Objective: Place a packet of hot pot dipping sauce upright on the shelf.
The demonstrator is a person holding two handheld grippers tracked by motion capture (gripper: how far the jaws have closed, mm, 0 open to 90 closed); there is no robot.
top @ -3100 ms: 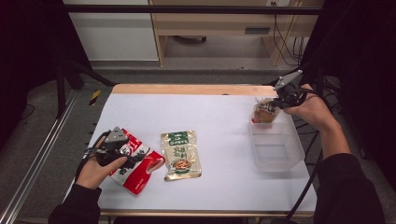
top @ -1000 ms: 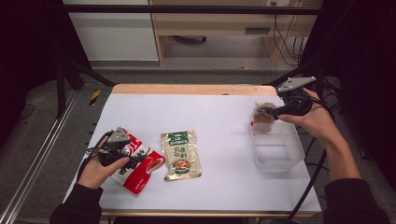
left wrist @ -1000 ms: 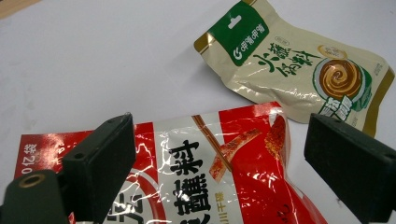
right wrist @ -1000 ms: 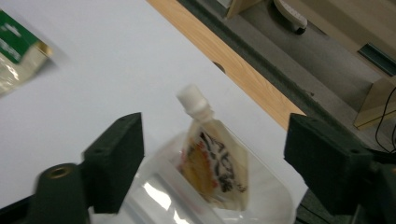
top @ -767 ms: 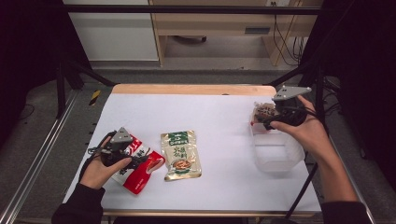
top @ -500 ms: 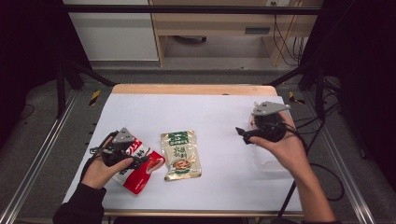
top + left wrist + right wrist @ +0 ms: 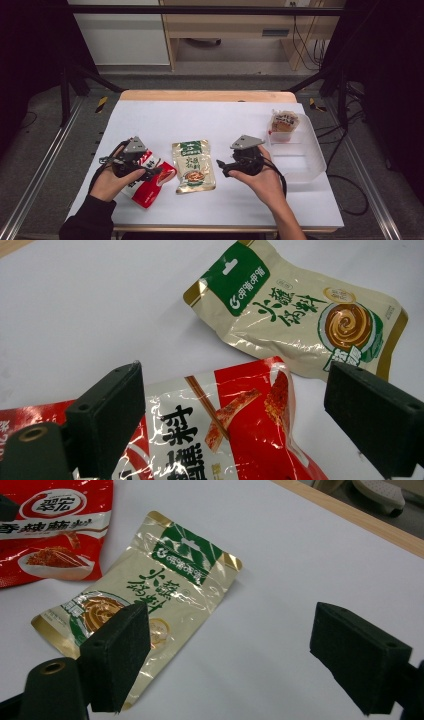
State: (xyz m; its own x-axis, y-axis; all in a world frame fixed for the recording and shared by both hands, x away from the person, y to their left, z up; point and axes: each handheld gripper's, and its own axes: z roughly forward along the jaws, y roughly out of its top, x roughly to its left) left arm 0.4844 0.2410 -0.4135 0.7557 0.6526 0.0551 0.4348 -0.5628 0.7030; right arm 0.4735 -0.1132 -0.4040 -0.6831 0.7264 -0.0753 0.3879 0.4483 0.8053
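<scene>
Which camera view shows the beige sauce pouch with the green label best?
The left gripper view: the beige pouch lies almost whole with sharp print. The right gripper view has its lower part behind a jaw; the high view shows it whole but small.

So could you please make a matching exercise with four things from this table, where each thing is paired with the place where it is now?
Things:
1. red snack pouch
2. beige and green sauce pouch
3. small snack packet
4. right hand-held gripper

Places:
A. inside the clear plastic bin, at its far end
B. under the left hand-held gripper
C. flat in the middle of the white table
D. just right of the sauce pouch, jaws open and empty

Pairs: 1-B, 2-C, 3-A, 4-D
</scene>
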